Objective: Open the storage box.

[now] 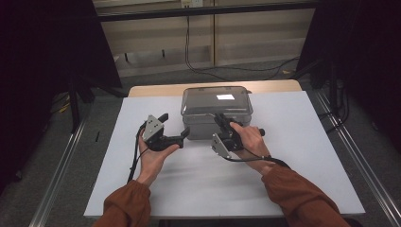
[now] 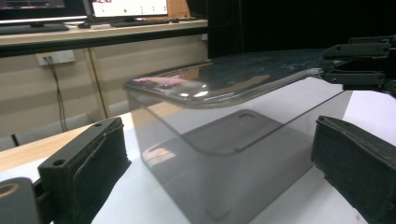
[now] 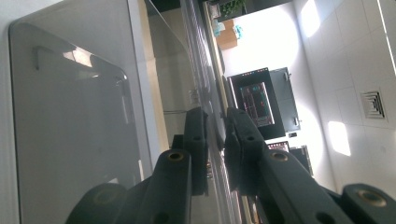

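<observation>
High view shows the left gripper (image 1: pixel 185 133) spread wide beside the near-left corner of the clear box (image 1: pixel 216 109) at the table's (image 1: pixel 142 189) far middle, a stiff, slick, probably light thing, while the right gripper (image 1: pixel 221 119) pinches its lid rim, the likeliest hold.

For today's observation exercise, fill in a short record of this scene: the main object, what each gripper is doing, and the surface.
Main object: clear plastic box with lid on
Surface: white table, box standing at its far side
Left gripper: open, jaws either side of the box's near left corner
Right gripper: closed on the lid's front edge
Hands: left hand, right hand, each holding a gripper
</observation>
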Demonstrator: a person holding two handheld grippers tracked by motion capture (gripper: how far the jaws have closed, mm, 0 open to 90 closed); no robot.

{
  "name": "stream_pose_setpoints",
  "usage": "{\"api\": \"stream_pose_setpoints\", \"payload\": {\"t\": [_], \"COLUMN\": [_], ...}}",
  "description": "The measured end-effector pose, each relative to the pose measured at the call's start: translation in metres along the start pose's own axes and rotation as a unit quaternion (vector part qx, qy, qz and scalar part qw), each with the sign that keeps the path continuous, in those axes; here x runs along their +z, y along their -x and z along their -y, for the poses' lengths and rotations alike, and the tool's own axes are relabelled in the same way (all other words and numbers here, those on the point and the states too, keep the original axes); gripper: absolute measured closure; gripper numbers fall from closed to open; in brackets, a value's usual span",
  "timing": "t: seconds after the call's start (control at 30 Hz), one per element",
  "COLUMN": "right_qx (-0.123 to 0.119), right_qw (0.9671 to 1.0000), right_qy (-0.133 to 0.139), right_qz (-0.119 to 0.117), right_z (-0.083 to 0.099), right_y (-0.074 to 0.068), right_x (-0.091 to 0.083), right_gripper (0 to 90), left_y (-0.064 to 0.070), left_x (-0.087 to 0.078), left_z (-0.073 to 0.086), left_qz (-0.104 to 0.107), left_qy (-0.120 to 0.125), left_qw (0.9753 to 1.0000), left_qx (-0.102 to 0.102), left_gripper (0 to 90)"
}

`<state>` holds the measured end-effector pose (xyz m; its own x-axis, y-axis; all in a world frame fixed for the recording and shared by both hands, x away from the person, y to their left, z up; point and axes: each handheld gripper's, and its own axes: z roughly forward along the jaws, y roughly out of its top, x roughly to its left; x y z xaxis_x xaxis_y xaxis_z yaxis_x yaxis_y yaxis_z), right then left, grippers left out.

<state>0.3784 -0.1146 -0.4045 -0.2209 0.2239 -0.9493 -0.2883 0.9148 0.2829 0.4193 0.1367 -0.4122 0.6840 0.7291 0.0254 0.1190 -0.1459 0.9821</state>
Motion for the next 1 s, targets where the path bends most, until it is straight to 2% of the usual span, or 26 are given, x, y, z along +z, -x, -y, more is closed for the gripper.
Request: {"api": "stream_pose_setpoints", "payload": {"t": [0.13,0.23,0.3,0.37,0.4,0.43,0.47,0.6,0.8,0.87,0.97,1.0], "right_qx": [0.005,0.007,0.008,0.006,0.006,0.014,0.015,0.015,0.013,0.021,0.016,0.016], "right_qw": [1.0,0.9999,0.9999,0.9999,0.9999,0.9998,0.9998,0.9998,0.9999,0.9997,0.9998,0.9998], "right_qy": [0.002,0.004,0.005,0.006,0.006,0.007,0.007,0.007,0.005,0.008,0.008,0.007], "right_qz": [0.004,0.006,0.008,0.009,0.009,0.011,0.012,0.011,0.007,0.002,0.002,0.0], "right_z": [0.0,0.0,-0.001,-0.001,-0.001,0.0,0.0,-0.001,0.001,0.001,0.001,0.001], "right_y": [0.003,0.005,0.006,0.01,0.01,0.01,0.01,0.008,0.006,0.007,0.005,0.004], "right_x": [0.001,0.002,0.002,0.002,0.002,0.002,0.002,0.003,0.002,0.002,0.003,0.003], "right_gripper": [80.0,80.1,80.1,80.2,80.2,80.1,80.0,79.9,79.3,78.7,78.5,78.3], "left_y": [0.0,-0.001,-0.001,-0.002,-0.003,-0.004,-0.004,-0.004,-0.003,-0.003,-0.002,-0.001], "left_x": [0.012,0.017,0.023,0.029,0.031,0.031,0.033,0.034,0.033,0.035,0.035,0.037], "left_z": [-0.003,-0.006,-0.008,-0.01,-0.01,-0.009,-0.007,-0.006,-0.007,-0.006,-0.005,-0.004], "left_qz": [-0.012,-0.009,-0.012,-0.016,-0.017,-0.021,-0.02,-0.022,-0.022,-0.018,-0.02,-0.015], "left_qy": [0.003,0.008,0.002,0.007,0.01,0.009,0.01,0.006,0.017,0.018,0.017,0.016], "left_qw": [0.9999,0.9999,0.9999,0.9998,0.9997,0.9996,0.9997,0.9997,0.9994,0.9993,0.9992,0.999], "left_qx": [-0.004,-0.003,0.007,0.005,0.011,0.014,-0.002,0.01,0.022,0.027,0.032,0.04], "left_gripper": [4.8,5.1,5.1,5.3,5.3,6.2,6.5,9.3,10.4,14.3,17.5,19.7]}}
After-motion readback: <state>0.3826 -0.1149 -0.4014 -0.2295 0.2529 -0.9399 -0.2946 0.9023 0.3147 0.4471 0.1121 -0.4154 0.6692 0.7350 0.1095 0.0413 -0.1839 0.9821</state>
